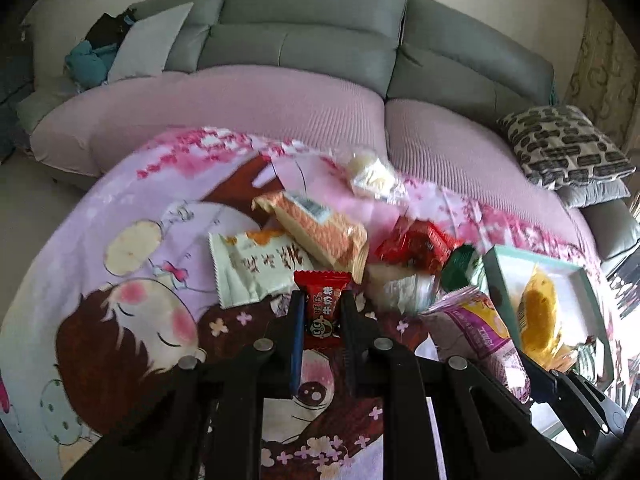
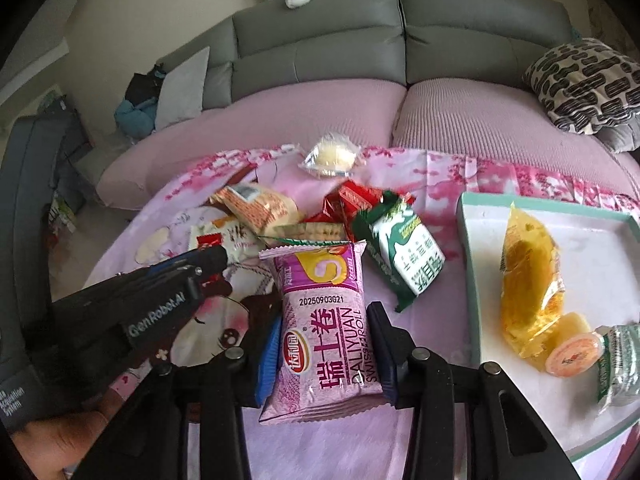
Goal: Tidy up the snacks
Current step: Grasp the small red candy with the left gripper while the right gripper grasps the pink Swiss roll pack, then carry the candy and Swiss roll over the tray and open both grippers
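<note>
Sorting under way: left tongs (image 1: 322, 312) pinching red candy (image 1: 323, 304), right tongs (image 2: 324, 354) clamping Swiss roll pack (image 2: 326, 328); I'm judging both need carrying right into tray (image 2: 466, 248).

Candy (image 1: 323, 304) sits between the left gripper (image 1: 322, 312) fingers; snack pile (image 1: 320, 232) just ahead, tray (image 1: 576, 276) off right.

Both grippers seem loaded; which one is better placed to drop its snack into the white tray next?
Right. The right hand-held gripper grips the pink Swiss roll packet directly beside the teal-rimmed white tray. The left hand-held gripper, clamping a small red candy wrapper, sits farther from the tray, with the right gripper between.
</note>
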`<act>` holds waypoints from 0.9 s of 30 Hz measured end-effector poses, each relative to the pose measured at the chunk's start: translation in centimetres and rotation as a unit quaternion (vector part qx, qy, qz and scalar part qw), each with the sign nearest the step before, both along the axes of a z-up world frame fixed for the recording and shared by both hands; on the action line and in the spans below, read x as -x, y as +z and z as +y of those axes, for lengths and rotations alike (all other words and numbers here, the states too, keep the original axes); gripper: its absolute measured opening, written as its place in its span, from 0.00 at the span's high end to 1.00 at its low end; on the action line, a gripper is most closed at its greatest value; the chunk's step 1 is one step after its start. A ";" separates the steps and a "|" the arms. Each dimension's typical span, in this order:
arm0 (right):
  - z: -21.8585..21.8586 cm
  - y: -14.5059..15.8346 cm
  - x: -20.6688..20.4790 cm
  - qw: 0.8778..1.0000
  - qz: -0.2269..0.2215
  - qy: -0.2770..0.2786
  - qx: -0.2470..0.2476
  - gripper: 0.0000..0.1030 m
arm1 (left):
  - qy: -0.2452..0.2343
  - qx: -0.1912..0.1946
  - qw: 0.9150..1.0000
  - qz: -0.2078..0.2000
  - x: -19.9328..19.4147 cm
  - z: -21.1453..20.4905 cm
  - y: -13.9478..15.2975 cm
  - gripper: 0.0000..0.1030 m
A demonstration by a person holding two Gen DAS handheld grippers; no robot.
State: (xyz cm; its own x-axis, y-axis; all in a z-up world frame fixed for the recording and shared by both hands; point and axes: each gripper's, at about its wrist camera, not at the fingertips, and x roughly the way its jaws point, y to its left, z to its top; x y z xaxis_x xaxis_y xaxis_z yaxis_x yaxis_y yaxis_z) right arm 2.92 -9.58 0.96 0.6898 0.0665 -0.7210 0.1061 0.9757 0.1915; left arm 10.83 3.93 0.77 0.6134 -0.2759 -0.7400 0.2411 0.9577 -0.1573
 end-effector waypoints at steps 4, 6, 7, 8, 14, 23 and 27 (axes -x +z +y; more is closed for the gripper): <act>-0.2 1.2 0.6 1.000 -0.017 -0.001 -0.002 0.58 | 0.001 0.004 1.000 -0.017 0.5 0.2 1.5 0.83; -0.3 1.5 0.8 1.000 -0.022 -0.003 -0.002 0.58 | -0.001 0.004 1.000 -0.024 0.7 0.1 2.0 0.83; -0.3 1.6 0.9 1.000 -0.023 -0.004 -0.003 0.58 | -0.003 0.004 1.000 -0.026 0.8 0.0 2.2 0.83; -0.4 1.7 0.9 1.000 -0.024 -0.004 -0.004 0.58 | -0.004 0.004 1.000 -0.028 0.9 -0.1 2.3 0.83; -1.6 1.9 1.4 1.000 -0.024 -0.018 -0.008 0.58 | -0.016 0.004 0.999 -0.037 1.6 -1.4 3.0 0.83; -5.3 2.8 3.0 0.997 -0.030 -0.066 0.000 0.58 | -0.053 0.008 0.998 -0.044 2.9 -5.1 3.6 0.83; -7.6 3.1 4.1 0.995 -0.034 -0.094 0.000 0.58 | -0.071 0.010 0.996 -0.048 3.6 -7.1 4.0 0.83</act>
